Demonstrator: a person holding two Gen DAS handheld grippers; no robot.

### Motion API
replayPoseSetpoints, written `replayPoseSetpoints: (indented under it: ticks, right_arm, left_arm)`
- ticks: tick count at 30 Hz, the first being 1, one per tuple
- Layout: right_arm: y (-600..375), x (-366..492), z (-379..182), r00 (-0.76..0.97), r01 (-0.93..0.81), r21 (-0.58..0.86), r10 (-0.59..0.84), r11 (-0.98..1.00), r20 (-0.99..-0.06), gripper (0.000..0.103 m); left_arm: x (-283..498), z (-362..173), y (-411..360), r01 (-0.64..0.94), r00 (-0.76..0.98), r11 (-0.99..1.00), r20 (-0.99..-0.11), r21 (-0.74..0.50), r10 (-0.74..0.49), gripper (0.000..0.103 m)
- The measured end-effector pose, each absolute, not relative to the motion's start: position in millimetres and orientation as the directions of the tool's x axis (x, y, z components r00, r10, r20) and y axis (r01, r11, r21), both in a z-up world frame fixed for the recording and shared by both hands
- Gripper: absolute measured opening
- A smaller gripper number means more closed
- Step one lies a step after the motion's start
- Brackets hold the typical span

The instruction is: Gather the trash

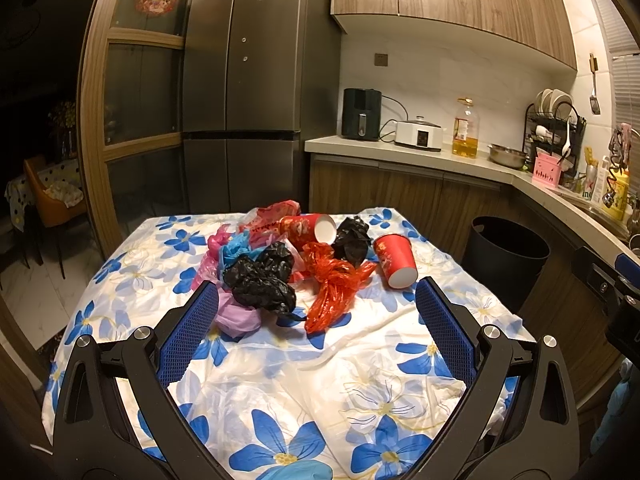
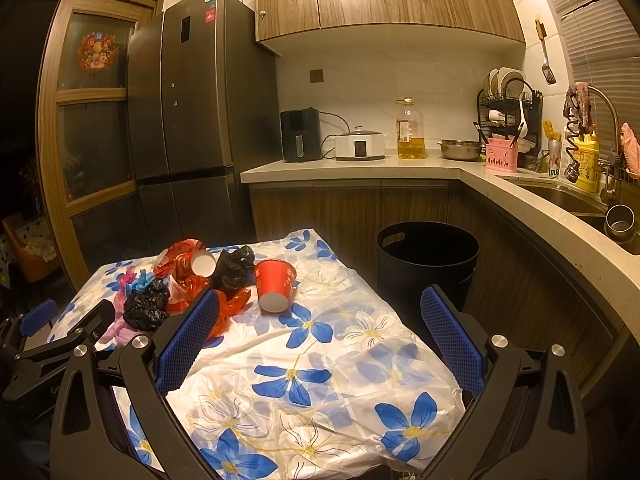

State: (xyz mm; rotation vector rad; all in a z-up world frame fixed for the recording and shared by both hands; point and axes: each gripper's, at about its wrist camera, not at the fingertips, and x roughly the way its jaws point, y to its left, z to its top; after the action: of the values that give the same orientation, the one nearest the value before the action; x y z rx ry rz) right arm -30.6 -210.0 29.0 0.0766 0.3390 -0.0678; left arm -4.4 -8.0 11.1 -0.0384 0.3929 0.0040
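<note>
- Currently: left gripper [image 1: 316,296] spread wide, nothing between the blue pads, hovering over the near half of the desk [image 1: 280,392], aimed at the trash pile.
- Right gripper [image 2: 320,300] likewise spread wide and empty, above the desk's right side; also visible at the right edge of the left wrist view.
- Desk draped in a white cloth with blue flowers [image 2: 304,380], wrinkled near the front.
- Trash heaped at the far middle of the desk: crumpled black bag [image 1: 262,280] nearest the left gripper's left pad, lying on a lilac bag [image 1: 240,316].
- Pink bag [image 1: 210,256] and blue bag [image 1: 240,246] just behind it, touching.
- Red bag [image 1: 334,288] in the middle of the pile, stretched toward the near edge.
- Second black bag [image 1: 352,240] behind the red one, between two cups.
- Red paper cup [image 1: 394,260] on its side at the right of the pile, white inside facing the camera, touching the red bag's tip.
- Second red cup [image 1: 310,228] on its side further back, white mouth turned right, against the second black bag.
- Red printed bag [image 1: 272,216] at the very back of the heap.
- Black bin [image 2: 427,258] on the floor right of the desk, beside the lower cabinets; inside dark, contents not discernible.
</note>
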Motion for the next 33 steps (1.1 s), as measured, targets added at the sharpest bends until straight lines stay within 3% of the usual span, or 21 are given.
replayPoseSetpoints:
  ticks: [33]
  right_arm:
    - [-212,-31,31,0.942,0.081,0.069,-0.054,0.994,-0.332,0.098]
  left_arm:
    - [-6,22,-15,-0.006,0.928,0.999,-0.374,-0.036,-0.008,0.097]
